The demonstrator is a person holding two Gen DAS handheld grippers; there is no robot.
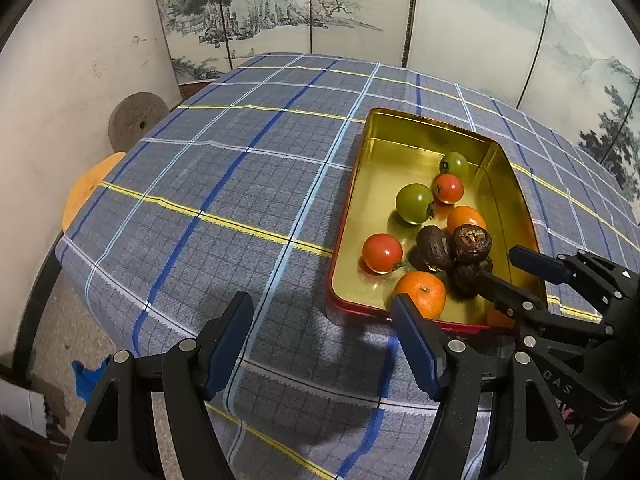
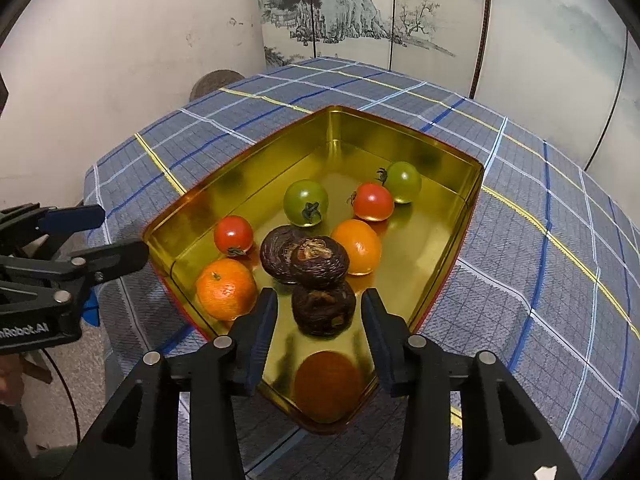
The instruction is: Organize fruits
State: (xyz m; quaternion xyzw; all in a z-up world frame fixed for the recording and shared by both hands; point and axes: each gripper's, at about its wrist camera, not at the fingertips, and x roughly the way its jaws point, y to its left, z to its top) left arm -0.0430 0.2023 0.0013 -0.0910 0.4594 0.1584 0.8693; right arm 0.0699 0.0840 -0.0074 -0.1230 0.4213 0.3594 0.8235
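The right gripper [image 2: 318,312] tilts down into the near end of the gold tin [image 2: 436,152], its blue-padded jaws apart on either side of a wrinkled dark brown fruit [image 2: 323,307] without pressing it. The left gripper [image 1: 322,330] also angles down, wide open over the checked tablecloth [image 1: 224,184] just outside the tin's near left corner. In the shiny, red-rimmed tin, two more dark fruits [image 2: 308,260] are stacked mid-floor between two smooth oranges [image 2: 226,289], with glossy red tomatoes [image 2: 233,234] and green ones [image 2: 305,202] farther back.
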